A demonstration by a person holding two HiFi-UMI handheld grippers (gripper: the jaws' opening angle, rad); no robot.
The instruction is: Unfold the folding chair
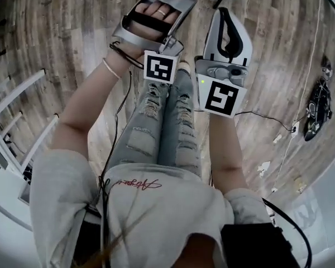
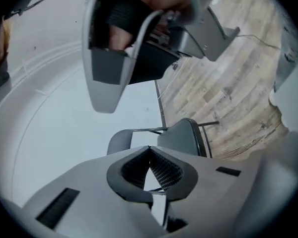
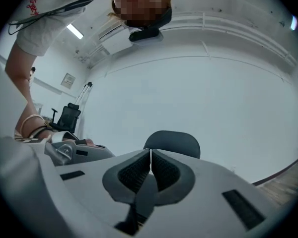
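Left gripper (image 2: pixel 150 155): jaws pressed together, empty. Right gripper (image 3: pixel 150 157): same, empty. Chair (image 2: pixel 184 138) stands on wood floor (image 2: pixel 228 98), apart, at 12 o'clock from both, slightly 1 o'clock for left. Neither hand clearly nearer; reach likely straight ahead.

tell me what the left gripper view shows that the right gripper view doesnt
Only the left gripper view: the wooden floor and the folding chair seat with its metal frame, seen from above. Only the right gripper view: a black office chair far off, a ceiling light and the person's white shirt. Both: the folding chair's rounded back against the white wall, and each gripper's own jaws shut with nothing between them, left gripper and right gripper.
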